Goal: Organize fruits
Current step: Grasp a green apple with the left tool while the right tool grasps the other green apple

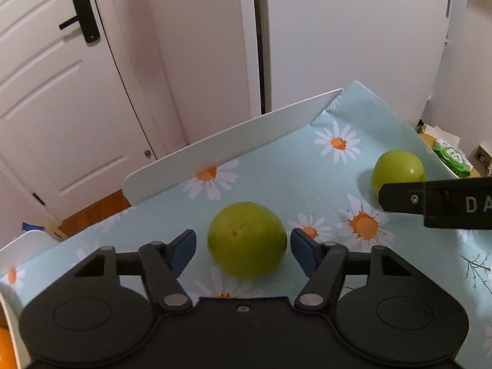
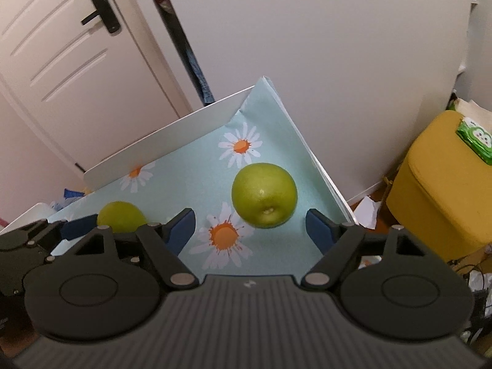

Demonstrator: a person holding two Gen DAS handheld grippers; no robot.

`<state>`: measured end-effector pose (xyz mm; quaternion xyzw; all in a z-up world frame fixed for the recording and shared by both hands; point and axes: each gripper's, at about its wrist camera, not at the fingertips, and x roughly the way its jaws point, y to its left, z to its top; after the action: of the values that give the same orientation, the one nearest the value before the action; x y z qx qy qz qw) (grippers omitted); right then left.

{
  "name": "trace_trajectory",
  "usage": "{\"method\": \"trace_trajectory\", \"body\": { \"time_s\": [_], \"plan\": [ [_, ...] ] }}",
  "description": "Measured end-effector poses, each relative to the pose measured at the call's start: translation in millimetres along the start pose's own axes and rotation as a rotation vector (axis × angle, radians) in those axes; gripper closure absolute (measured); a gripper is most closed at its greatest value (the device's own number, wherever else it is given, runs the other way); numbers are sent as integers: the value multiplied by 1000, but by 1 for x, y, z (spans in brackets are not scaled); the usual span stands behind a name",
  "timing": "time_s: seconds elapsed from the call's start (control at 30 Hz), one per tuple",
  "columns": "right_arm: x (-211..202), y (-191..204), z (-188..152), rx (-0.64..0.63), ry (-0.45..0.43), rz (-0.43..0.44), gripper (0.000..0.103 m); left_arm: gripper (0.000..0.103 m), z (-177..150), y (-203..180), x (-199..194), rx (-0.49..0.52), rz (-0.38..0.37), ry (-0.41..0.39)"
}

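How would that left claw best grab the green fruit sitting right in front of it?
Across its widest middle, coming straight forward and low over the tablecloth. The green fruit is round and already sits between the left gripper's open jaws, so closing them on its two sides should hold it.

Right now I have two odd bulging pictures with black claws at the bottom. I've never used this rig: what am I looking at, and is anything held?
Each picture comes from a fisheye camera on a handheld two-finger gripper, looking along its fingers. The left gripper is open around a green fruit on the daisy-print tablecloth, its pads not visibly touching it. The right gripper is open, just short of a second green fruit. Nothing is held yet.
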<state>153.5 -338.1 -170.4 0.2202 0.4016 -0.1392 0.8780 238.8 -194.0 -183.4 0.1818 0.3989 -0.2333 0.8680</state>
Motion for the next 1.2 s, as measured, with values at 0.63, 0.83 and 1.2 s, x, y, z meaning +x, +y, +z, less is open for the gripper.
{"method": "trace_trajectory", "body": {
  "time_s": [0.63, 0.83, 1.2],
  "plan": [
    [22, 7, 6, 8, -17, -76, 21, 43, -9, 12, -9, -39, -5, 10],
    [28, 9, 8, -13, -20, -91, 25, 43, -15, 14, -19, -57, 19, 2],
    [28, 12, 10, -110, -19, -77, 34, 43, -26, 26, -45, -138, 83, -19]
  ]
}}
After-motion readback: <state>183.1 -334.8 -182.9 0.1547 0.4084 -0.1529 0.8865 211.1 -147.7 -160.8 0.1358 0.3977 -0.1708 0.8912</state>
